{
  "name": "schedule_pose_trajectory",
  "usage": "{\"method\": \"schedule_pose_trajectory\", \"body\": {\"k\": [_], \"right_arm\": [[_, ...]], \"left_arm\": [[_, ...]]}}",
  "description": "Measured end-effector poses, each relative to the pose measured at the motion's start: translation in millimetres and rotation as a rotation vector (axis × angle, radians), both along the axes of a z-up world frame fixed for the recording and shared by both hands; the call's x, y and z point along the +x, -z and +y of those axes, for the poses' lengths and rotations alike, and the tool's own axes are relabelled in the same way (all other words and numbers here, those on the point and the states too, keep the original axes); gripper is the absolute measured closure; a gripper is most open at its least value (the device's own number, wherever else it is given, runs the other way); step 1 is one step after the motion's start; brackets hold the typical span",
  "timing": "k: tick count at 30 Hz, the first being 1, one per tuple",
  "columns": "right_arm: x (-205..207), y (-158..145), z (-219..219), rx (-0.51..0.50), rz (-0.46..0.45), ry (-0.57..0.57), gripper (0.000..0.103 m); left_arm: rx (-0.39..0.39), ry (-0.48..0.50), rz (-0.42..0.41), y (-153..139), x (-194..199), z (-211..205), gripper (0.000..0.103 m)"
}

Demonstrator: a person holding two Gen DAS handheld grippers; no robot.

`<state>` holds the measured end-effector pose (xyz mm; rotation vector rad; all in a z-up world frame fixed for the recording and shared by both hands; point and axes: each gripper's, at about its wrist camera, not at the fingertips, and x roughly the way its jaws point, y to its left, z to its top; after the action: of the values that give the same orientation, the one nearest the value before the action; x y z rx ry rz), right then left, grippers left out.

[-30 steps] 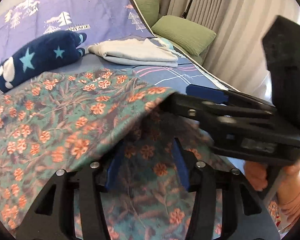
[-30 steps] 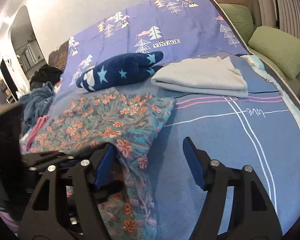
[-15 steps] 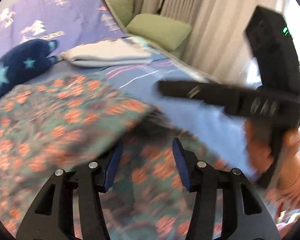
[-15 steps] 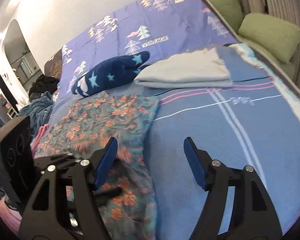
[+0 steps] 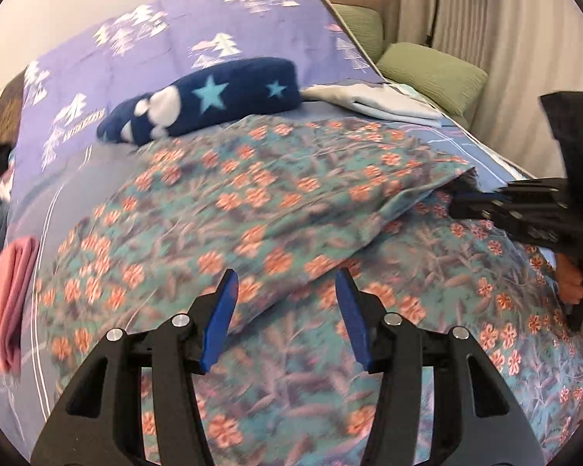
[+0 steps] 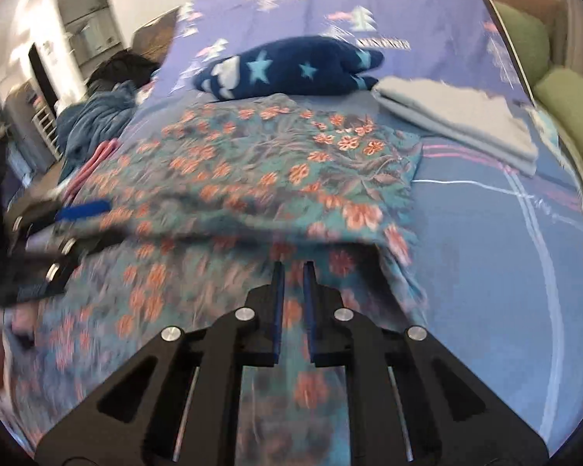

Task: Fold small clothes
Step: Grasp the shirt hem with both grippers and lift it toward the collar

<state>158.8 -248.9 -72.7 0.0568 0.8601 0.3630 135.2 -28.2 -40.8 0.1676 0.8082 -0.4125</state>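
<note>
A teal cloth with orange flowers [image 5: 252,202] lies on the blue bedspread [image 6: 486,272], its far part folded over the near part. My left gripper [image 5: 285,295] hangs open just above the fold's near edge, with nothing pinched. In the right wrist view it shows blurred at the left [image 6: 77,209]. My right gripper [image 6: 292,272] is closing, its jaws almost together, on the floral cloth [image 6: 276,163] just below the folded layer's edge. From the left wrist view the right gripper [image 5: 456,204] has its tip at the flap's right corner, and a hand [image 5: 571,279] holds it.
Beyond the floral cloth are a navy star-patterned plush roll [image 5: 213,97] and a folded pale cloth [image 6: 458,120]. A folded pink cloth [image 5: 11,299] is at the left edge. Green cushions [image 5: 431,70] line the right. A heap of blue clothes [image 6: 93,116] sits far left.
The right jaws went from wide apart to nearly together and moved left onto the floral cloth. The left gripper swept sideways across the cloth, its jaws unchanged.
</note>
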Motion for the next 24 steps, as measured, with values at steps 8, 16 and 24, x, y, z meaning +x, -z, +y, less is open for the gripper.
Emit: {"method": "schedule_pose_trajectory", "body": {"k": [8,16,24], "right_arm": [[34,-7,4,0.167,-0.005,0.014,0.090],[31,-17,-5,0.200,-0.049,0.047,0.090],[35,-1,14,0.092,-0.010,0.035,0.088]], "left_arm": [[0.009,0.111,-0.007,8,10,-32,0.044],[0.146,0.153,-0.078,14,30,-74,0.081],[0.057,0.117,-0.117,-16,28,-62,0.099]]}}
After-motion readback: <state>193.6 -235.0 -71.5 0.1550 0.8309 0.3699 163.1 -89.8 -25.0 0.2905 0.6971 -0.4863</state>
